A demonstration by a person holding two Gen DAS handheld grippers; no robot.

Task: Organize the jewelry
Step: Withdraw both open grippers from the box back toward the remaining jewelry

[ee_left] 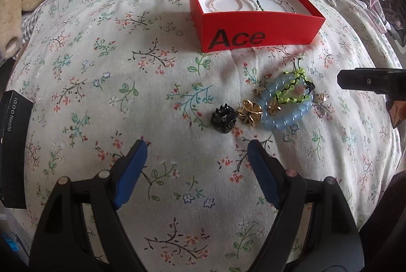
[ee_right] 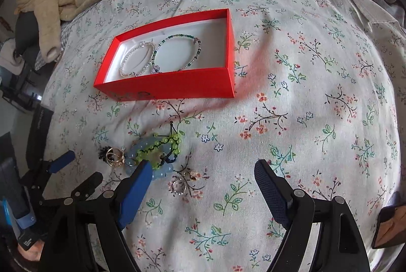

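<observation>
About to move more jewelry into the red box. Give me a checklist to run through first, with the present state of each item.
1. Left hand-held gripper open and empty: ok.
2. Right hand-held gripper open and empty: ok.
3. Red box open, floor space free beside the two bracelets: ok.
4. Blue bead bracelet free of the green cord bracelet: not ok, they overlap.
5. Small ring lying apart, easy to pick: ok.
6. Black hair clip belongs in box: cannot tell.

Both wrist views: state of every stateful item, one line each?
red box: open, no lid, two bracelets inside
white bead bracelet: in box, flat
green bead bracelet: in box, flat
blue bead bracelet: on bedspread, under green cord bracelet
green cord bracelet: atop blue one
left gripper: open, empty
right gripper: open, empty
</observation>
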